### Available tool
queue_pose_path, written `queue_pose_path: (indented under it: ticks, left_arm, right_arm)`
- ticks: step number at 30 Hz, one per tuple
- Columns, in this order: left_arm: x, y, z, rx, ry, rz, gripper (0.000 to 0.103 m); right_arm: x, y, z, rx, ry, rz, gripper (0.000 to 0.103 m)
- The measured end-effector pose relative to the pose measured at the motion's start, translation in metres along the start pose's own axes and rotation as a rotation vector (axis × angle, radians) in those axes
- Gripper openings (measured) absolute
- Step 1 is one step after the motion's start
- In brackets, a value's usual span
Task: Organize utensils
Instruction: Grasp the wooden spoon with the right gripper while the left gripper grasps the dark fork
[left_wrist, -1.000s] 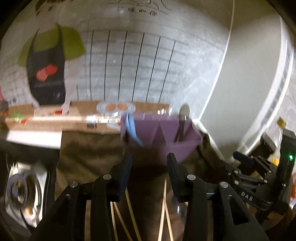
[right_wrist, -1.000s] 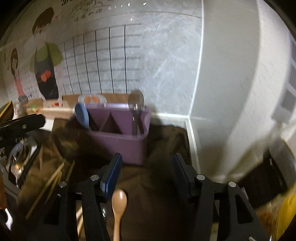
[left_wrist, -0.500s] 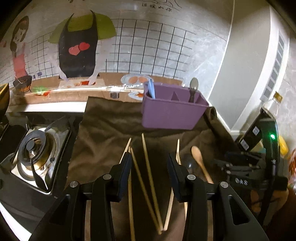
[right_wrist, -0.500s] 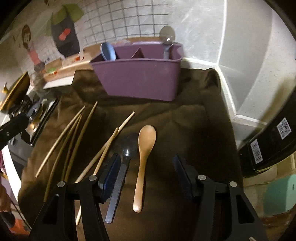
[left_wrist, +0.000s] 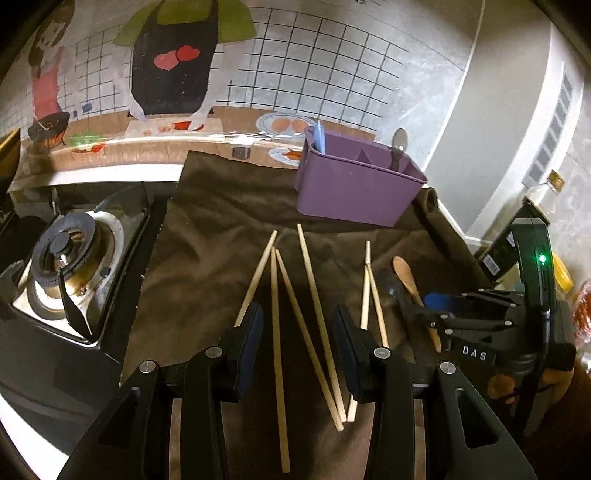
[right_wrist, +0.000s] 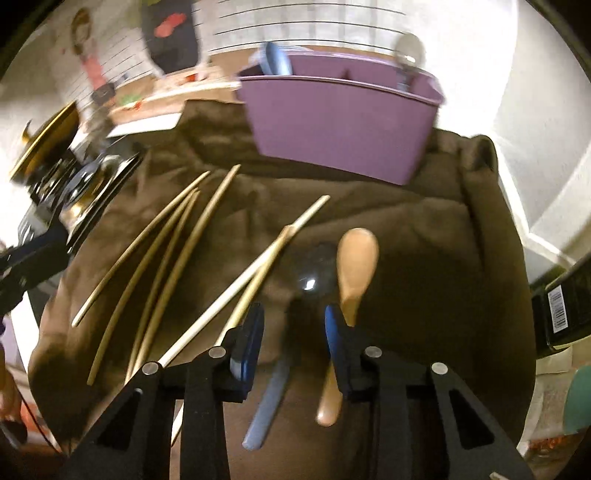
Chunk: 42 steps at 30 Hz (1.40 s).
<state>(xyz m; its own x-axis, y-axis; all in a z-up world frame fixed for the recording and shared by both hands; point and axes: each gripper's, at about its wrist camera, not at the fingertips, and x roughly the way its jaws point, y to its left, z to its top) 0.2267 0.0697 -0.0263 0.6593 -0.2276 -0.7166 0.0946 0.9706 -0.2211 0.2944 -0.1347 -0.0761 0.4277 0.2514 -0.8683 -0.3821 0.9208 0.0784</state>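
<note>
Right gripper (right_wrist: 291, 332), jaws open, straddles the dark spoon (right_wrist: 295, 295): close squarely on its handle, sparing the wooden spoon (right_wrist: 356, 266). Left gripper (left_wrist: 297, 332) hovers, jaws open.

Purple caddy (left_wrist: 354, 192). Dark brown cloth (left_wrist: 221, 229). Pale tan chopsticks (left_wrist: 277, 332). Light brown wooden spoon (right_wrist: 356, 266). Dark-bowled spoon (right_wrist: 310, 273) with blue-grey handle. Blue pads (right_wrist: 332, 332) on black grippers. White wall (left_wrist: 325, 66) with black grid.

The white letters "DAS" stand on the black body of the right gripper (left_wrist: 436, 301), seen to the right of the left gripper (left_wrist: 297, 332). The barcode label (right_wrist: 557, 308) on the black box at far right is too small to read.
</note>
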Motion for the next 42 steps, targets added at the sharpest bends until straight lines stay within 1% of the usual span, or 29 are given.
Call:
queue_pose_path:
  ticks: [4, 6, 8, 11, 13, 14, 16, 17, 19, 21, 24, 27, 29, 31, 33, 37, 40, 42]
  left_arm:
    - [0.001, -0.002, -0.011, 0.016, 0.018, -0.048, 0.041]
    - [0.006, -0.006, -0.017, 0.024, 0.047, -0.062, 0.041]
    - [0.009, -0.012, -0.02, 0.025, 0.064, -0.075, 0.041]
    - [0.007, -0.017, -0.022, 0.033, 0.059, -0.087, 0.041]
    - [0.005, -0.02, -0.022, 0.04, 0.05, -0.088, 0.041]
    - [0.005, -0.02, -0.022, 0.042, 0.049, -0.089, 0.041]
    - [0.006, -0.022, -0.022, 0.042, 0.054, -0.092, 0.041]
    - [0.007, -0.024, -0.021, 0.042, 0.057, -0.095, 0.041]
    - [0.007, -0.026, -0.021, 0.039, 0.055, -0.098, 0.041]
    - [0.006, -0.027, -0.02, 0.038, 0.047, -0.096, 0.041]
    - [0.007, -0.029, -0.02, 0.046, 0.048, -0.091, 0.041]
    - [0.009, -0.031, -0.022, 0.056, 0.05, -0.073, 0.041]
    - [0.011, -0.032, -0.024, 0.06, 0.055, -0.063, 0.041]
    - [0.014, -0.032, -0.024, 0.064, 0.063, -0.063, 0.041]
    - [0.018, -0.033, -0.024, 0.065, 0.073, -0.064, 0.041]
    - [0.028, -0.035, -0.022, 0.054, 0.095, -0.073, 0.041]
    - [0.034, -0.04, -0.022, 0.059, 0.107, -0.078, 0.041]
    - [0.036, -0.045, -0.022, 0.069, 0.11, -0.083, 0.041]
  right_arm:
    - [-0.012, -0.002, -0.013, 0.034, 0.0, -0.008, 0.032]
    - [-0.015, -0.011, -0.022, 0.089, 0.015, -0.018, 0.032]
    - [-0.018, -0.022, -0.031, 0.152, 0.032, 0.009, 0.032]
    - [-0.024, -0.036, -0.041, 0.244, 0.057, 0.071, 0.032]
    - [-0.032, -0.04, -0.046, 0.276, 0.035, 0.087, 0.032]
    - [-0.036, -0.041, -0.047, 0.282, 0.023, 0.08, 0.032]
    - [-0.039, -0.04, -0.044, 0.26, -0.001, 0.025, 0.032]
    - [-0.036, -0.038, -0.038, 0.225, -0.007, -0.026, 0.032]
    - [-0.029, -0.038, -0.026, 0.169, -0.031, -0.087, 0.032]
    - [-0.016, -0.041, -0.012, 0.134, -0.044, -0.124, 0.032]
    - [0.007, -0.053, 0.006, 0.131, -0.035, -0.104, 0.032]
    - [0.027, -0.062, 0.016, 0.151, -0.029, -0.092, 0.032]
    - [0.034, -0.065, 0.018, 0.162, -0.022, -0.086, 0.032]
    - [0.039, -0.067, 0.02, 0.171, -0.023, -0.06, 0.032]
    - [0.044, -0.066, 0.02, 0.171, -0.02, -0.046, 0.034]
    - [0.049, -0.062, 0.024, 0.153, -0.025, -0.069, 0.037]
    - [0.053, -0.057, 0.029, 0.131, -0.022, -0.076, 0.042]
    - [0.056, -0.052, 0.031, 0.102, -0.017, -0.104, 0.043]
